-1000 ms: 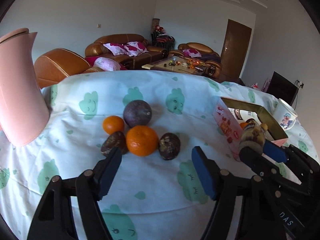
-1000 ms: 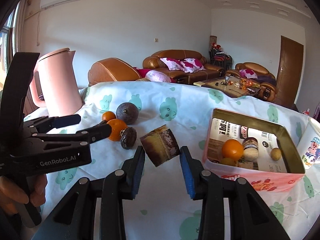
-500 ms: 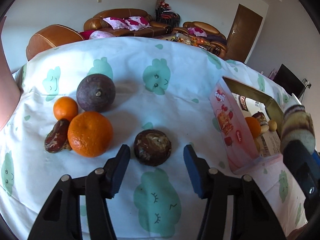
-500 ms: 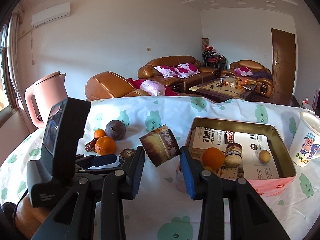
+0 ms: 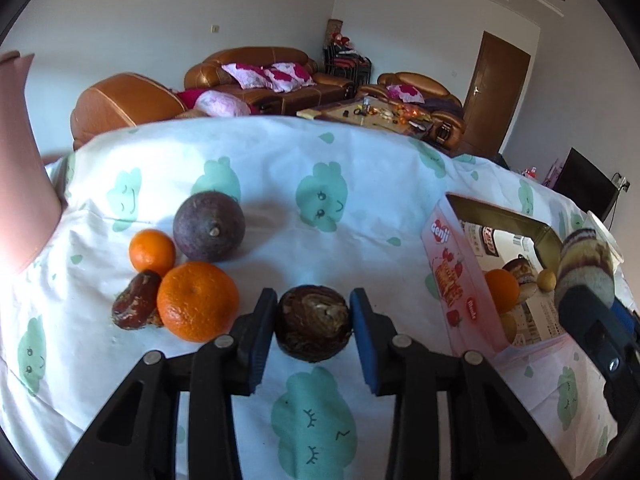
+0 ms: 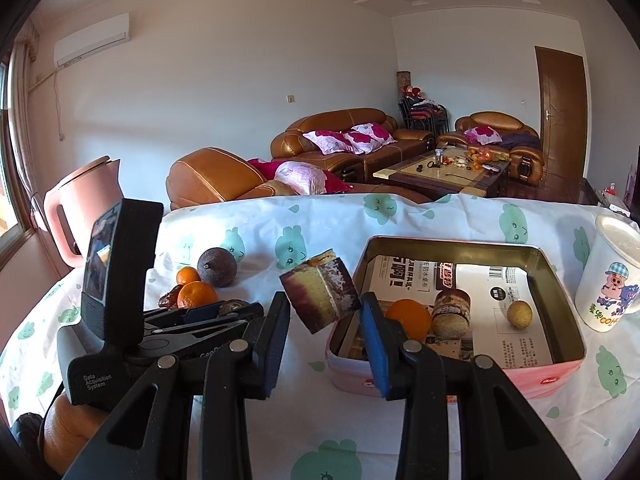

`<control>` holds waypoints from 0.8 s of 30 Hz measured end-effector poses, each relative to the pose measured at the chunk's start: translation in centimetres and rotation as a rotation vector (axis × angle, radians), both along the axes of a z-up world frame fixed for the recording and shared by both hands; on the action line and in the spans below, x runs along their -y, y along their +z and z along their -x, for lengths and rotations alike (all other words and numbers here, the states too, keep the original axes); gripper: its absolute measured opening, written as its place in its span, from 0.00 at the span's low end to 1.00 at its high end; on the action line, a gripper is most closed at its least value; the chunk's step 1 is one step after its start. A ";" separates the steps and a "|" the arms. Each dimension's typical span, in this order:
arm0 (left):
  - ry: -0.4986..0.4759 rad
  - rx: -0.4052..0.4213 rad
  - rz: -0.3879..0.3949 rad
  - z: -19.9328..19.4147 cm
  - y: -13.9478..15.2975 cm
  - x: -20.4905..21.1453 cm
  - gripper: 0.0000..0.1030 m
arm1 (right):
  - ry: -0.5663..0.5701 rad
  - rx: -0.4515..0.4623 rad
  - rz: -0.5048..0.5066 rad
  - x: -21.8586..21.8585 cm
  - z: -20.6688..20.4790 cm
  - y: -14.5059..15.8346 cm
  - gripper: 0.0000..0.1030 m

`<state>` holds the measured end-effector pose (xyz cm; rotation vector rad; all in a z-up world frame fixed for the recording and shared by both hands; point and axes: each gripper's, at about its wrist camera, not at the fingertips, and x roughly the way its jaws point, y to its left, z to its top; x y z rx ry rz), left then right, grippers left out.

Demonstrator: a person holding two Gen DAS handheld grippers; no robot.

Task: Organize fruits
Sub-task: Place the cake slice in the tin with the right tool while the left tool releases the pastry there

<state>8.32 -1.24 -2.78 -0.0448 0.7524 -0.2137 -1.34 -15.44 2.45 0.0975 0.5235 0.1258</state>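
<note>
Between closing left gripper pads, round dark-brown marbled fruit, mottled

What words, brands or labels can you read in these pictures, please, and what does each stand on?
"Genji": pink side of the tin box.
"Data Acquisition System": black body of the left hand-held gripper.
Chinese headline print: newspaper lining the tin; too distorted to quote.
Lettering under the pig cartoon on the white mug: blurred.

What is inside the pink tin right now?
The pink tin is lined with printed paper and holds an orange, a layered cake roll and a small yellowish fruit. The right gripper's finger hides its near-left corner.
</note>
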 end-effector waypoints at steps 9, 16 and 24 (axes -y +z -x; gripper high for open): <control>-0.081 0.197 0.046 3.4 4.4 2.7 0.38 | -0.109 0.060 -0.028 5.3 0.2 1.7 0.37; -0.152 0.218 0.035 3.0 5.8 7.2 0.38 | -0.244 0.067 -0.011 11.8 0.1 1.9 0.37; -0.193 0.161 0.008 0.8 4.4 12.3 0.38 | -0.309 0.022 0.037 16.4 -1.2 0.8 0.37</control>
